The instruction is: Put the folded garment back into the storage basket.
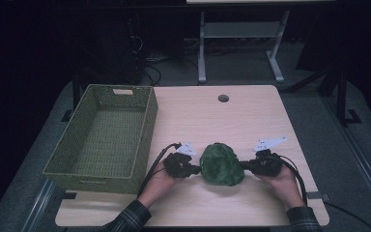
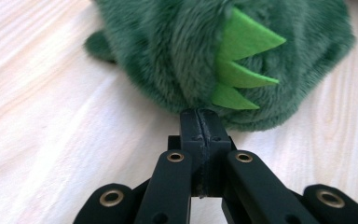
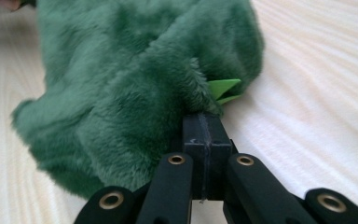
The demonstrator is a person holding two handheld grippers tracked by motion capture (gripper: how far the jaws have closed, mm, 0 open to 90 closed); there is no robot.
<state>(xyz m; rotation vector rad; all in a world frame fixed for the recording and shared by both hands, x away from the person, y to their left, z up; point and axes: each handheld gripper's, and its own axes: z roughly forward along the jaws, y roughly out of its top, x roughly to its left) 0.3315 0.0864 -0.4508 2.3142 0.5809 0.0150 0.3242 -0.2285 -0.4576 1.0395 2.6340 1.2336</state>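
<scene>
A green plush toy [image 1: 221,164] lies on the bench [image 1: 251,116], near its front edge, directly between the two tools and touching both. The left tool [image 1: 193,168] meets it from the left, the right tool [image 1: 244,165] from the right, so the toy's width runs along the line joining them and neither hand is nearer. A green woven basket [image 1: 84,164] stands apart to the left, closer to the left hand [image 1: 160,180]; any carry that way would likely lead with that side. The left gripper view shows jaws pressed together with tips buried in fur just below three light-green felt spikes [image 2: 240,74]; whether fabric is pinched cannot be confirmed, though it appears so. The right gripper view shows the same closed jaws against a fold of fur, one spike tip [image 3: 223,88] peeking beyond. The high view alone shows the basket.
</scene>
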